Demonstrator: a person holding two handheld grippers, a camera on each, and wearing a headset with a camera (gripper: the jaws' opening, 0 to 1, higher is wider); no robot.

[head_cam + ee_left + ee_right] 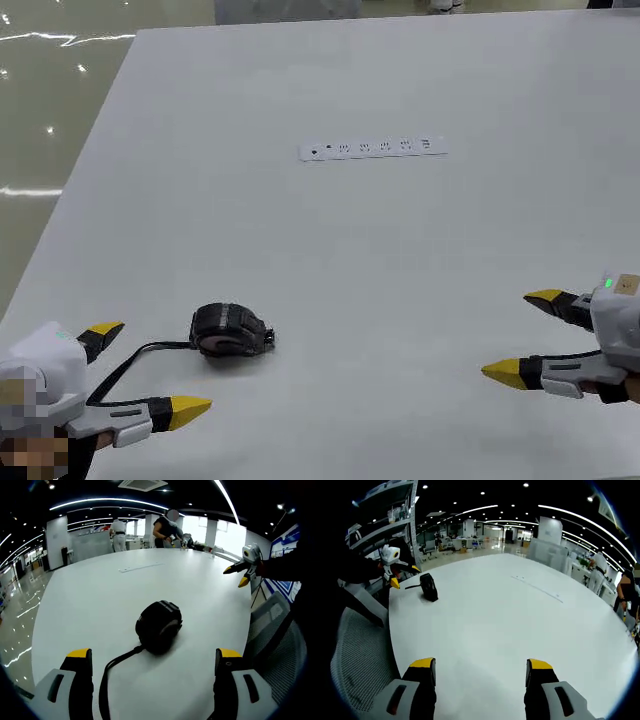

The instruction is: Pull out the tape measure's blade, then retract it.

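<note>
White table (400,250), black tape measure (229,330) lying closed, strap trailing

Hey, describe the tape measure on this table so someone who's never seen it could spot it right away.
Start at the big white table; the tape measure lies on its near left part, just ahead of the left gripper. It is a small, rounded black case trailing a black strap, unlike the flat white power strip farther back.
</note>
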